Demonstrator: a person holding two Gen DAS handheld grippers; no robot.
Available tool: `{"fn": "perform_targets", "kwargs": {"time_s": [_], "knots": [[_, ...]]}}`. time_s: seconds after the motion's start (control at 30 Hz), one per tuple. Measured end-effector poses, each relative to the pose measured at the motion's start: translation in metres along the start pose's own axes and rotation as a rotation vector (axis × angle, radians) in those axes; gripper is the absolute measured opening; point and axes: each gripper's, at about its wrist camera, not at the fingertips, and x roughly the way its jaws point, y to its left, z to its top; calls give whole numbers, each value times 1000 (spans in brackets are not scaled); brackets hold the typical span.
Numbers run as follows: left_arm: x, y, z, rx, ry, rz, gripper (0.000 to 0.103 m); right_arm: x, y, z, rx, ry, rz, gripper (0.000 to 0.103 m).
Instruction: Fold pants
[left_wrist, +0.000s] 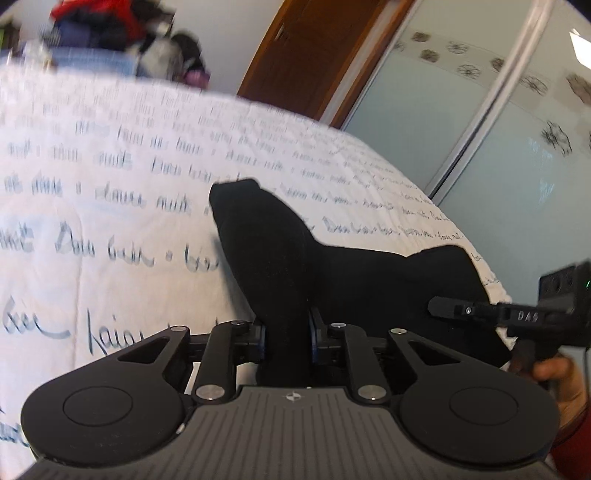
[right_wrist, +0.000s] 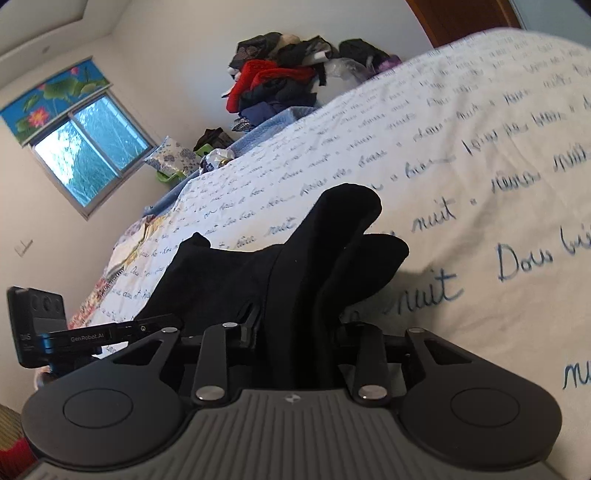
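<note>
Both our grippers clamp the black pants (left_wrist: 332, 273) over the bed.

Our left gripper (left_wrist: 287, 338) has its fingers closed tight on a bunched fold of the cloth, and our right gripper (right_wrist: 295, 332) pinches a thicker bundle the same way. The pants hang between us, just above the white bedspread (left_wrist: 110, 177) with blue script; a clothes pile (right_wrist: 280, 85) sits at the far end.

Black pants (left_wrist: 280, 254), bunched, lifted off bed w/ ends sticking up.
</note>
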Motion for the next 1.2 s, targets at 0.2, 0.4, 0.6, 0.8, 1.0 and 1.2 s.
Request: {"fn": "perform_targets", "kwargs": {"time_s": [0.2, 0.4, 0.6, 0.8, 1.0, 1.2], "knots": [[-18, -15, 14, 108, -95, 75, 23, 5, 28, 18, -98, -20, 4, 31], [-22, 2, 44, 122, -142, 156, 23, 38, 37, 45, -118, -46, 30, 31], [-1, 32, 73, 104, -137, 229, 23, 90, 36, 75, -116, -44, 21, 31], [23, 50, 77, 76, -93, 270, 23, 126, 24, 81, -96, -2, -28, 31], [29, 58, 68, 37, -59, 286, 31, 127, 6, 72, -19, 22, -52, 50], [14, 62, 62, -33, -64, 316, 44, 107, 15, 68, -85, 18, -129, 58]]}}
